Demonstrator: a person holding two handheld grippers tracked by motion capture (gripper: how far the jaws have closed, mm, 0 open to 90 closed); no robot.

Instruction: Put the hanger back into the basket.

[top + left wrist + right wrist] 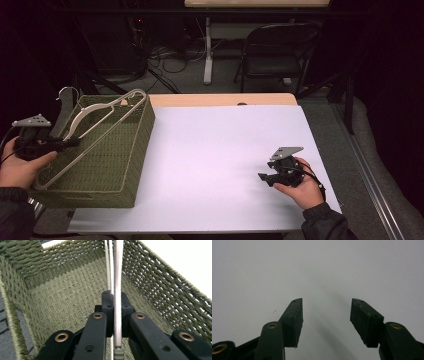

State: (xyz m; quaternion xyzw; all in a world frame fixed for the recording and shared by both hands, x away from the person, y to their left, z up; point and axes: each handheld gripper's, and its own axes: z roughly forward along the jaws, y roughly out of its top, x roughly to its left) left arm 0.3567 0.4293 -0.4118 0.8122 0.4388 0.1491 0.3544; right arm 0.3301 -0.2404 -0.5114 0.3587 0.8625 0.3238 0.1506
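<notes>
**Left claw clamped on hanger over basket; right claw wide above bare bench**

The bench (215, 150) carries a white sheet; a green woven basket (115, 165) stands at its left edge, tilted or leaning, its open top facing the person's left side.

A pale hanger (87, 130) lies across the basket's opening, its metal hook (67, 91) rising past the far left corner; a second thin bar runs alongside it, and whether this belongs to another hanger cannot be told.

The left claw (70, 143) sits at the basket's left rim, held by the left hand (20, 167); in the left gripper view the left claw (114, 302) is closed tight on the hanger (118, 277), the pale bar pinched between both pads and running straight ahead over the basket (62, 297) interior.

The right claw (265, 178) rests low near the bench's right front area, well apart from the basket, held by the right hand (300, 187); in the right gripper view the right claw (326, 312) stands wide apart with nothing between its jaws, white bench (317, 270) surface beyond.

A dark chair (272, 52) stands on the floor behind the bench.
</notes>
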